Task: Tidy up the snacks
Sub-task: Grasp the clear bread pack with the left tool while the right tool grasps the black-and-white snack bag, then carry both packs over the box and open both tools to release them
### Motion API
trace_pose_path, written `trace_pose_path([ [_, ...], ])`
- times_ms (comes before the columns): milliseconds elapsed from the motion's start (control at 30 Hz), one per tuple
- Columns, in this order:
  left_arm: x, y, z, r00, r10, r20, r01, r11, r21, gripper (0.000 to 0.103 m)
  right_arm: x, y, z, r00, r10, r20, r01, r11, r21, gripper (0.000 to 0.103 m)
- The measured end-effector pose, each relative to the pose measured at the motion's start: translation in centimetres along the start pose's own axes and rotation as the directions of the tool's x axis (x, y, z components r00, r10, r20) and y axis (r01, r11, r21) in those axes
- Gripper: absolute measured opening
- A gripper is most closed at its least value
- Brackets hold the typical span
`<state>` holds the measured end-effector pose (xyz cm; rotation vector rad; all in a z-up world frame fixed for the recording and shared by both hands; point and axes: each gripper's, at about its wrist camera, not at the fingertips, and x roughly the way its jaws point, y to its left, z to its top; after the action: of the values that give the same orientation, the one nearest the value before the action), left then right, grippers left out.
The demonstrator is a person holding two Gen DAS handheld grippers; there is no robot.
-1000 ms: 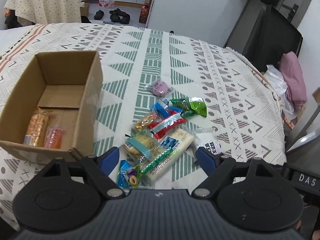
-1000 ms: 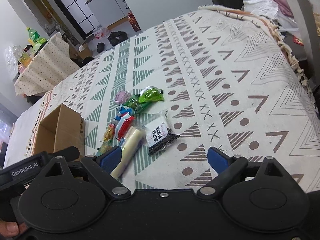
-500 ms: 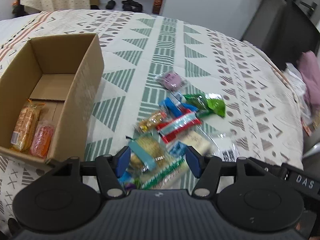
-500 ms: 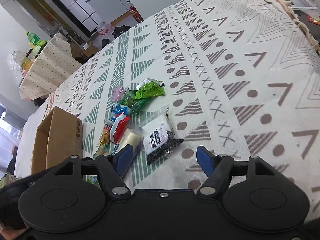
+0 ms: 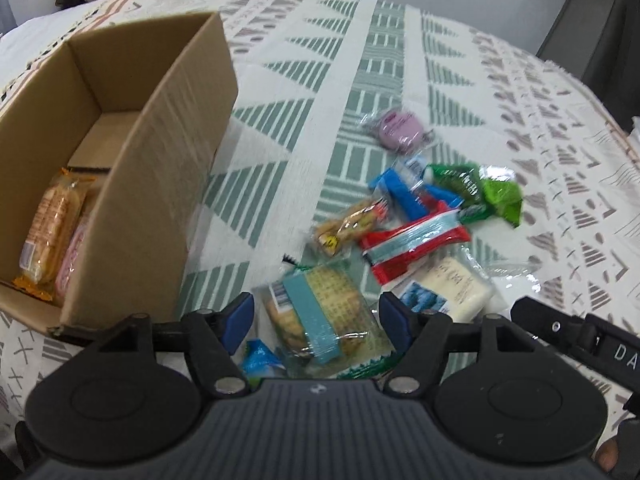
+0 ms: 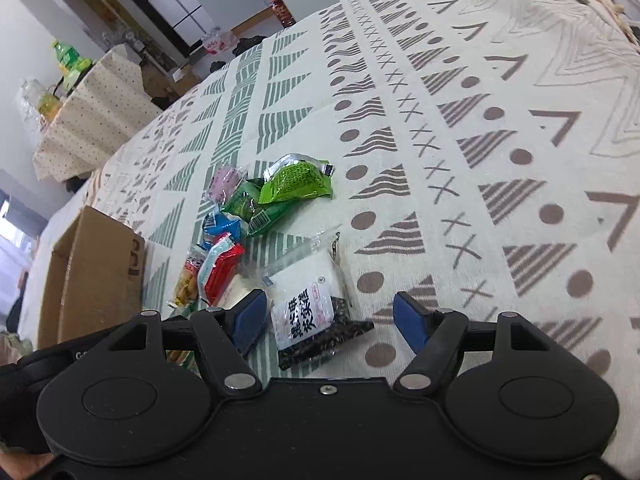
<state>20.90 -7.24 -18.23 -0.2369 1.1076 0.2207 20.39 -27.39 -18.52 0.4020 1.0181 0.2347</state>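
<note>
An open cardboard box [image 5: 160,160] stands on the patterned bedspread [image 5: 360,60], with an orange pack [image 5: 48,232] and a pink pack [image 5: 72,256] inside. To its right lies a pile of snacks. My left gripper [image 5: 316,316] hangs low over the near end of the pile, jaws opening. A cracker pack with a teal band [image 5: 320,304] lies between the pads, untouched. My right gripper [image 6: 330,316] is open around a black-and-white packet [image 6: 308,312], pads apart from it. A red pack [image 6: 222,268] and green packs [image 6: 298,180] lie just beyond; the box [image 6: 96,272] is at the left.
More snacks lie in the pile: a red-and-teal pack [image 5: 416,244], a white cake pack [image 5: 452,288], blue packs [image 5: 404,192], a purple one [image 5: 400,128]. The other gripper's body [image 5: 580,340] shows at the right. A dotted-cloth table [image 6: 96,120] stands beyond the bed.
Both grippers have sunk toward the snack pile, and both jaws stand narrower than a second ago. The left jaws narrowed, then widened a little. The cracker pack and the black-and-white packet now lie between the pads.
</note>
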Motion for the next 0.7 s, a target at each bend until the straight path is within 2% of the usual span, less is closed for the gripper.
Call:
trace_pose_path([
  [200,0.9,0.4,-0.1,1.000,0.004,-0.026,-0.004,1.000,-0.021,0.068,1.3,1.0,-0.2,1.000,-0.016,-0.024,0.014,0.996,-0.092,0.074],
  [300,1.1,0.3,-0.1,0.999,-0.004,-0.033,0.004,1.000,-0.014,0.058,1.5,1.7,-0.6,0.999,-0.041,-0.028,0.036,0.989,-0.146,0.074],
  [333,1.0,0.3,-0.1,0.999,-0.013,-0.034,0.013,1.000,-0.012,0.051,1.4,1.7,-0.7,0.999,-0.045,-0.029,0.040,0.987,-0.156,0.074],
  [467,0.7,0.4,-0.1,0.999,-0.031,-0.038,0.030,0.999,-0.013,0.048,1.0,1.7,-1.1,0.998,-0.057,-0.033,0.051,0.984,-0.170,0.056],
  [700,-1.5,0.5,0.2,0.997,-0.079,0.017,0.079,0.997,-0.010,0.048,-0.3,0.8,-1.2,0.998,-0.059,-0.033,0.055,0.993,-0.109,0.047],
])
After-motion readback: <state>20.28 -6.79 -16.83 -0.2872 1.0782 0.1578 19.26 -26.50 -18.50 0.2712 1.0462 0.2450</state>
